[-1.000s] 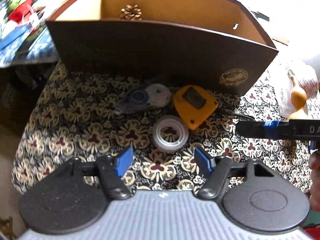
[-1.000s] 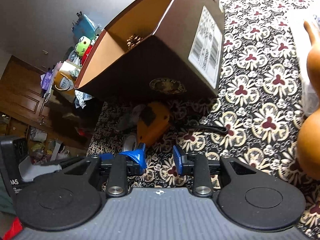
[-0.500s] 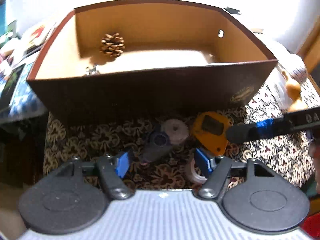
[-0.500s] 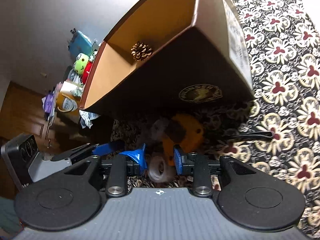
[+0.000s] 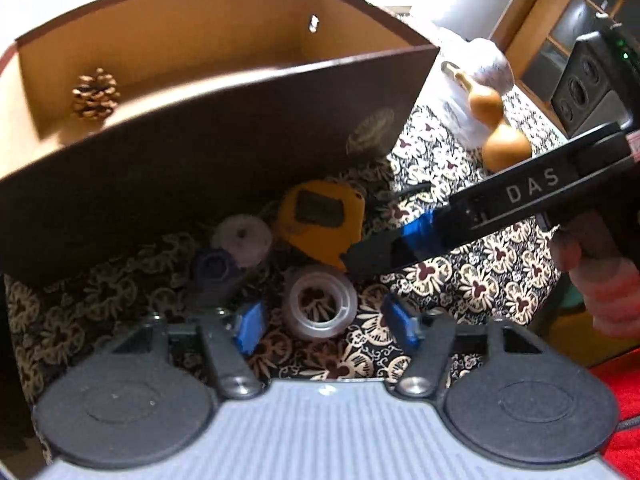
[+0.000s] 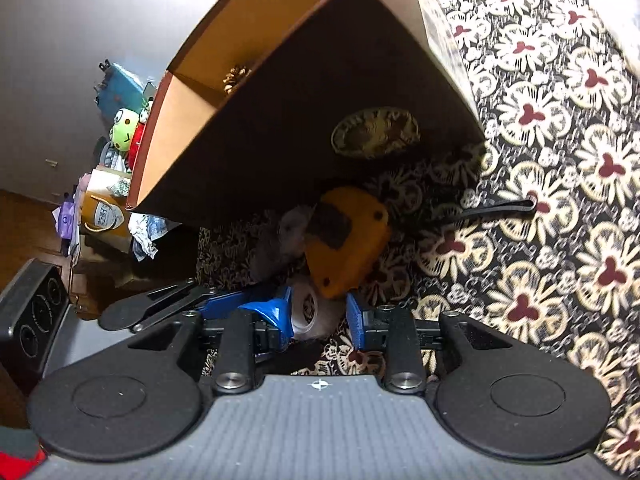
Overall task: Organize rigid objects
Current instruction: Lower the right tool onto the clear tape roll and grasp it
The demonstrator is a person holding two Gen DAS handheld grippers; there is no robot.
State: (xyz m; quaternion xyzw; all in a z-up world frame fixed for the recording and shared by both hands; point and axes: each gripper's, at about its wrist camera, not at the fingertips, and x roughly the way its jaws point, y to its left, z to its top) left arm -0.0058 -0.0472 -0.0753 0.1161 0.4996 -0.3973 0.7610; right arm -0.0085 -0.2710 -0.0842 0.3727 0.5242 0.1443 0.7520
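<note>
Left tongs [image 5: 322, 326] gape wide around the clear plastic tape roll [image 5: 323, 306] on the patterned tabletop [image 5: 500, 256]. Right tongs [image 6: 318, 316], also open, approach the stiff yellow tape measure [image 6: 346, 248]. The roll looks light, rigid and slick; grip its outer rim.

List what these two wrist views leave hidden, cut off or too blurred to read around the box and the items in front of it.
- Box floor: left wrist view, near wall hides it below the pine cone.
- Tape measure corner: left wrist view, covered by the right gripper.
- Correction tape: blurred, in box shadow.
- Tape roll: right wrist view, partly behind a blue pad.
- Gold emblem: lettering unreadable.
- Gourd: cut off in right wrist view.
</note>
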